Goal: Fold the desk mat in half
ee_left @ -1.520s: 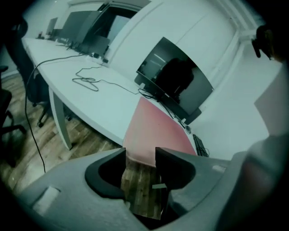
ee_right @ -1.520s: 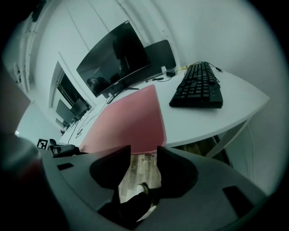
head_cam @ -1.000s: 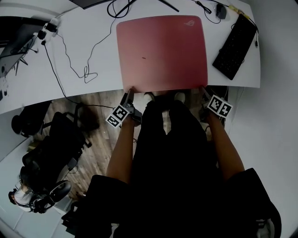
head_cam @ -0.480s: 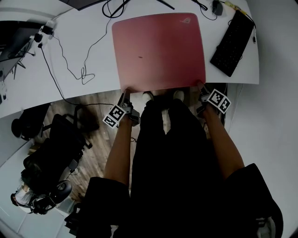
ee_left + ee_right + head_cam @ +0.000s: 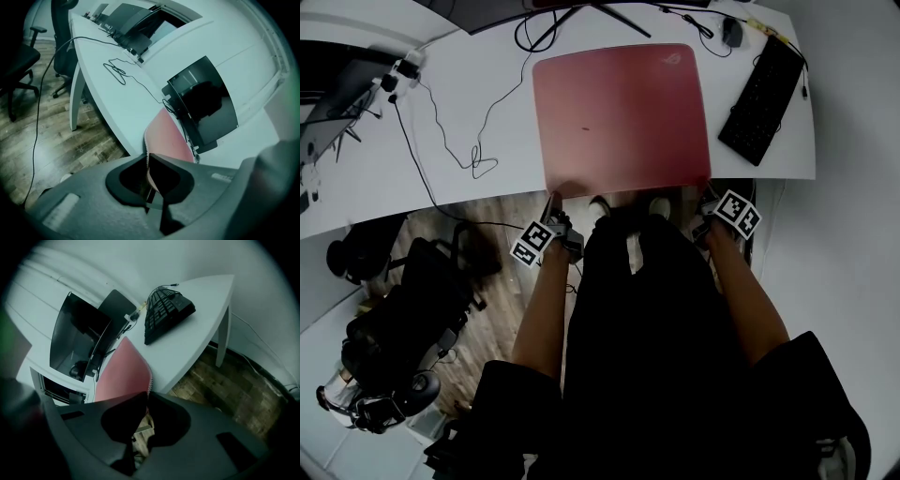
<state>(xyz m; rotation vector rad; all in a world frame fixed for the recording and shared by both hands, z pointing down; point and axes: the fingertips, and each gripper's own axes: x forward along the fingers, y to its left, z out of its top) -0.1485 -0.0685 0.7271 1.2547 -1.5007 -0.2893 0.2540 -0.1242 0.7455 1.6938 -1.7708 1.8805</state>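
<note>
— At the near rim of the worktop (image 5: 366,173), the desk mat (image 5: 623,117) is seen lying flat, red, with its near edge reaching that rim. Is anything gripped yet?

— Both near corners are pinched. The left tool (image 5: 146,157) is clenched on the near-left corner and the right tool (image 5: 145,397) on the near-right. Both sets of jaws have just been closing, with the mat's edge caught between them.

— How is the fold best carried out?

— As judged from this, both corners should be lifted together, kept level and carried over to the far edge, so that edge is laid square on edge. The keyboard (image 5: 761,89), near the mat's right side, should be cleared. So shallow a pinch could slip, so tension is best kept even.

— Pose of the arms?

— Forearms are held out on either side of the body. The tools are pointed forward and downward at the rim, with the mat's width kept between them.
</note>
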